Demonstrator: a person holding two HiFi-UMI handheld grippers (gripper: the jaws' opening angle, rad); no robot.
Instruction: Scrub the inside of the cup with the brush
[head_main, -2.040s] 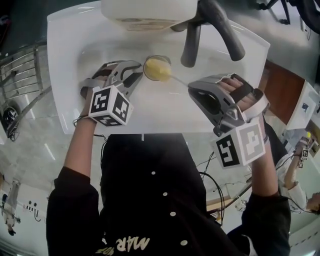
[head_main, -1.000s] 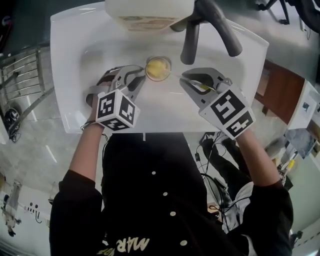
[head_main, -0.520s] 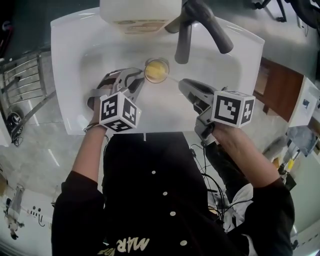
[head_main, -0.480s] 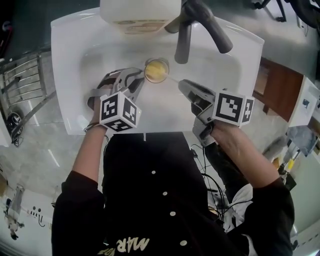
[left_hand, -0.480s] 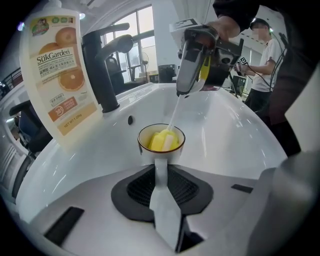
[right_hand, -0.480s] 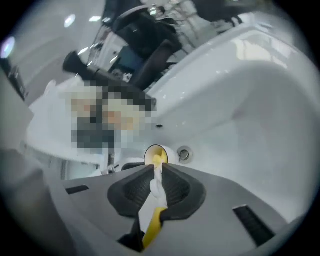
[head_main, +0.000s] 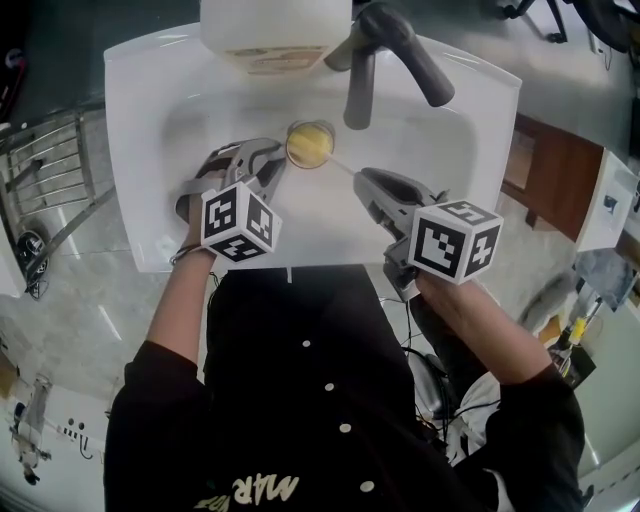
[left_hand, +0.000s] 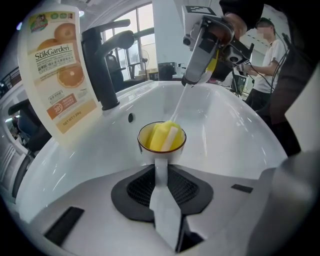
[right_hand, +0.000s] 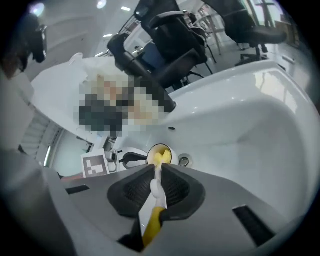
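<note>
Gleams smooth, glossy and white like glazed ceramic across the sink (head_main: 135, 150). Dark satin finish on the faucet (left_hand: 100, 70). Glossy glaze on the cup (left_hand: 144, 139). Looks like soft, porous foam at the head of the brush (left_hand: 164, 135), with clear plastic along its handle. Matt grey plastic on the left gripper (left_hand: 161, 175), with finely gridded black pads lining its fingers (left_hand: 135, 187). Milky plastic with a printed label on the bottle (left_hand: 55, 75).

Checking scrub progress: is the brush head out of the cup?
No, the yellow head of the brush sits inside the cup.
</note>
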